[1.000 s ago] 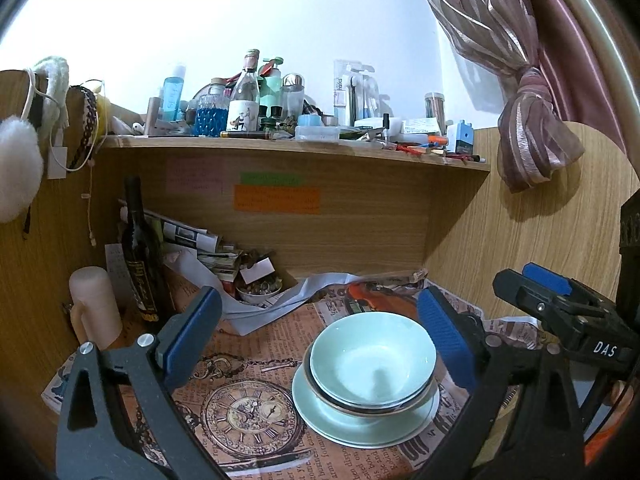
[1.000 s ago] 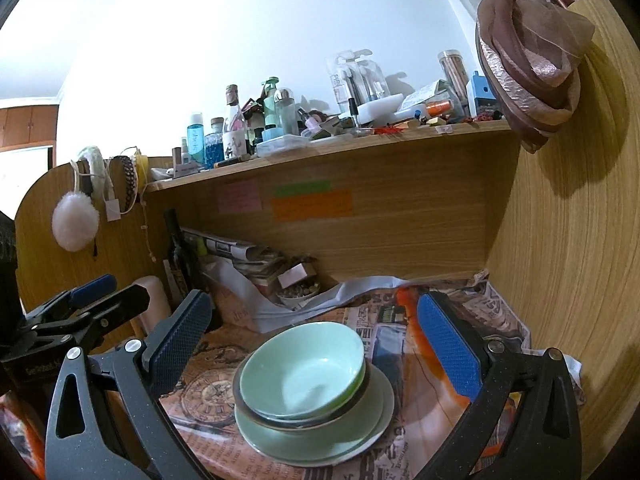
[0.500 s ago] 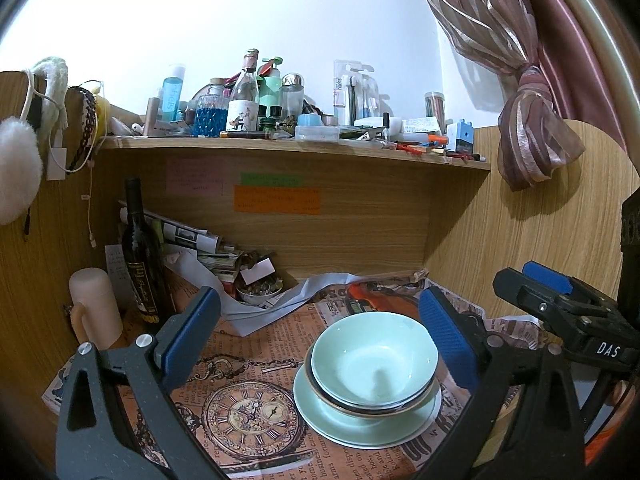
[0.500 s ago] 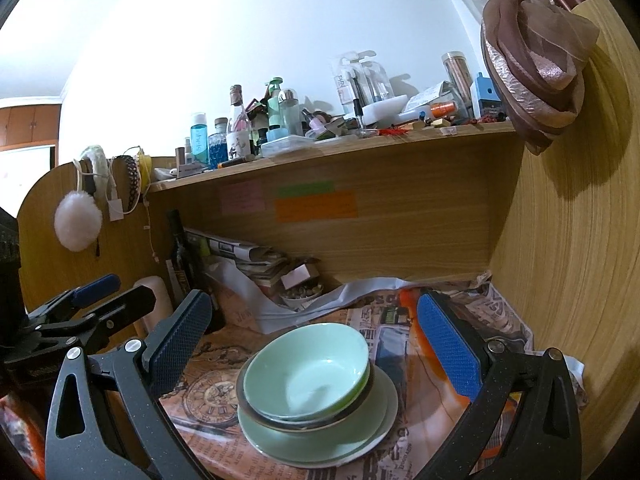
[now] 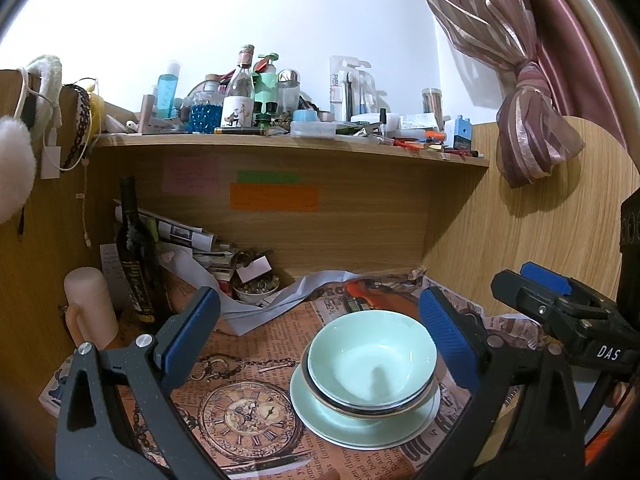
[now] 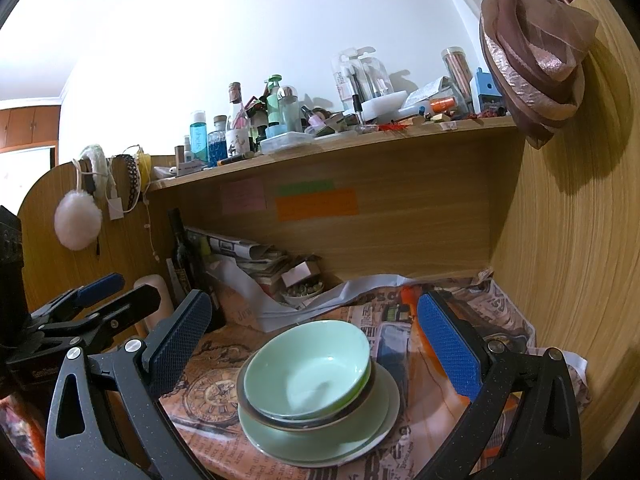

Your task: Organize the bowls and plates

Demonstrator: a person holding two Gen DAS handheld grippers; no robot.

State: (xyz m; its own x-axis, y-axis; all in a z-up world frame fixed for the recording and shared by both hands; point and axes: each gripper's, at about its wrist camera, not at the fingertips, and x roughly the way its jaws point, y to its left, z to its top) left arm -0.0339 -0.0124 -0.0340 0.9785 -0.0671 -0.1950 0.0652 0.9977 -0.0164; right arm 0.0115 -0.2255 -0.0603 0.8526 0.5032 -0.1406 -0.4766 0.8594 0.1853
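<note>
The pale green bowl (image 5: pixel 372 364) sits nested in a second, dark-rimmed bowl (image 5: pixel 370 402) on a green plate (image 5: pixel 360 426), all stacked on the newspaper-covered tabletop (image 5: pixel 248 360). Over the last second almost nothing has changed: the stack stays put, and both views only creep slightly. That suggests the stacking is finished or paused. The left tool (image 5: pixel 320 336) hangs above the stack, spread wide and empty; the right tool (image 6: pixel 316 336) likewise gapes, gripping nothing. Behind the stack, a small dish (image 5: pixel 256 288) among folded papers holds contents too small to identify. The plate's near edge looks doubled in the right view; whether a second plate lies beneath, I cannot tell.
</note>
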